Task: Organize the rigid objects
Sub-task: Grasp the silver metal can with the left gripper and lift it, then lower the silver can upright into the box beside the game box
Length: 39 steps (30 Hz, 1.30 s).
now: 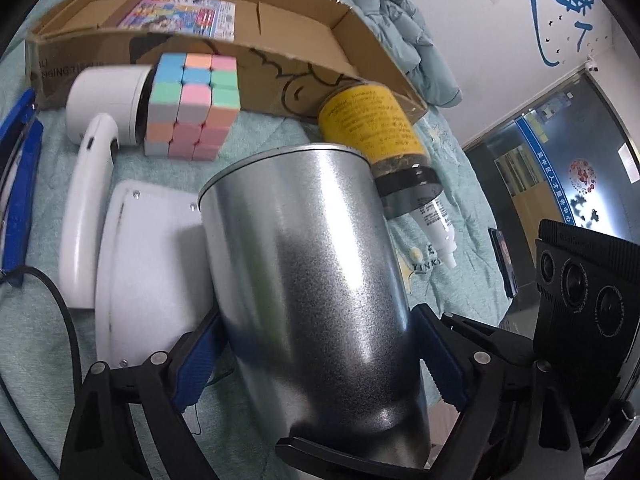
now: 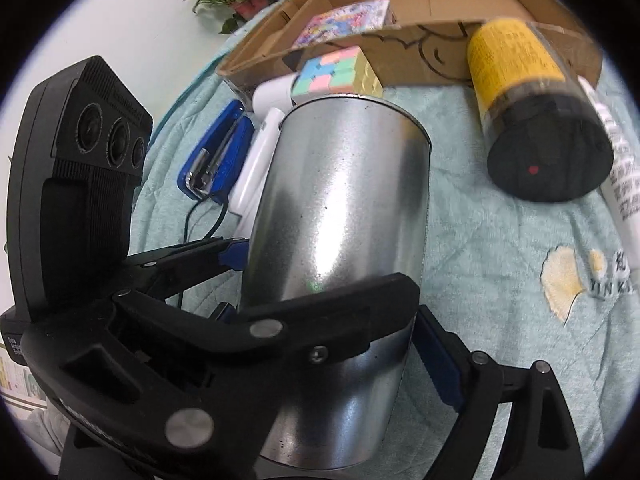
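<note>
A tall bare metal can (image 1: 312, 280) leans tilted above the teal bedspread, open rim toward the cardboard box. My left gripper (image 1: 320, 340) is shut on it, blue pads (image 1: 196, 360) pressed to both sides low on the can. In the right wrist view the same can (image 2: 340, 200) fills the middle, and my right gripper (image 2: 332, 344) is shut on its lower part. There one pad (image 2: 438, 356) shows on the right side, while the other is hidden behind the left gripper's finger. I cannot tell whether the can's base rests on anything.
A low cardboard box (image 1: 304, 40) at the back holds a colourful booklet (image 1: 180, 16). In front of it are a pastel cube (image 1: 192, 108), a white handheld appliance (image 1: 104, 92), a white flat board (image 1: 152, 264), a yellow-labelled jar (image 1: 380, 128), a white tube (image 1: 438, 228) and a blue stapler (image 2: 220, 160).
</note>
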### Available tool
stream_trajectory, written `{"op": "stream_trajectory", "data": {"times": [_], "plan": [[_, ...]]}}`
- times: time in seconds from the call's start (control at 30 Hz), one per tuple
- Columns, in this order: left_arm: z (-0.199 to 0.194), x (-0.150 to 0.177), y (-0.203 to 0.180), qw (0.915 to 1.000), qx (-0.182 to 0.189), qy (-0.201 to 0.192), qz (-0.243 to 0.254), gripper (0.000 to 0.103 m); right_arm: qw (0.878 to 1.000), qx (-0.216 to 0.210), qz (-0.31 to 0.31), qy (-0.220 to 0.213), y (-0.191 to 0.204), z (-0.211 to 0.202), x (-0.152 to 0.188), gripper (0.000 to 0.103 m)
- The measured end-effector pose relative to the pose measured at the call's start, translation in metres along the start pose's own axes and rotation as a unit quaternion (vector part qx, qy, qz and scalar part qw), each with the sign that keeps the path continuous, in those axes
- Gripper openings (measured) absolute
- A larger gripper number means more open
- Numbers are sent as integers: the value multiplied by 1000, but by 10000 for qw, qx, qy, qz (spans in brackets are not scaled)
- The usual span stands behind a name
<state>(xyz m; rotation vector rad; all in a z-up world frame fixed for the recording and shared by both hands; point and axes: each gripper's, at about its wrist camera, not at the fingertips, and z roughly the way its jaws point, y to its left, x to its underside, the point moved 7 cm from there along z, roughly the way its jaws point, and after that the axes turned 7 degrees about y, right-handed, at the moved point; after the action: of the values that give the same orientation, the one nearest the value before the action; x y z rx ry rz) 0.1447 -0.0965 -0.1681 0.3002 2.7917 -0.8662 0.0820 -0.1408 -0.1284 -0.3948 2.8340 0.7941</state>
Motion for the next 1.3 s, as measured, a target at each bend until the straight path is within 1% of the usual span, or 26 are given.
{"op": "stream_trajectory", "data": {"times": [0.2,0.4,0.5,0.53,0.6,0.67,0.73,0.8,0.83,0.93,1.03,1.13,1.2,1.3], "plan": [[-26,-17,-12,9989,-149,-338,274,88,9992,60,-212,-338,9,-18,-15,88],[-51,-49,-21,9964,-201,-646,505,88,9965,157,-479,-672,14,-36,-39,88],[-63,-71,-28,9945,-217,-794,651,88,9941,225,-561,-901,18,-49,-59,88],[-65,-85,-33,9939,-234,-833,678,88,9935,235,-579,-956,17,-52,-66,88],[-72,-102,-36,9935,-227,-871,692,88,9921,233,-640,-1055,17,-62,-80,88],[-82,-124,-42,9917,-262,-970,805,88,9904,282,-748,-1125,19,-69,-95,88],[-93,-151,-46,9898,-334,-1059,889,88,9888,328,-849,-1180,20,-79,-116,88],[-102,-174,-50,9889,-358,-1110,923,88,9884,255,-880,-1211,19,-87,-140,88],[-106,-190,-53,9886,-338,-1123,948,88,9883,229,-879,-1224,15,-94,-148,87],[-117,-236,-60,9884,-255,-1131,980,88,9871,309,-891,-1291,8,-110,-185,87],[-117,-271,-65,9882,-318,-1045,1073,88,9878,284,-843,-1281,1,-117,-216,87],[-105,-296,-61,9901,-350,-849,1065,88,9900,276,-737,-1174,-14,-115,-235,87],[-95,-306,-56,9915,-359,-741,1012,88,9924,201,-604,-1054,-25,-106,-246,87],[-73,-314,-40,9942,-307,-525,883,88,9952,103,-440,-873,-37,-92,-251,87]]}}
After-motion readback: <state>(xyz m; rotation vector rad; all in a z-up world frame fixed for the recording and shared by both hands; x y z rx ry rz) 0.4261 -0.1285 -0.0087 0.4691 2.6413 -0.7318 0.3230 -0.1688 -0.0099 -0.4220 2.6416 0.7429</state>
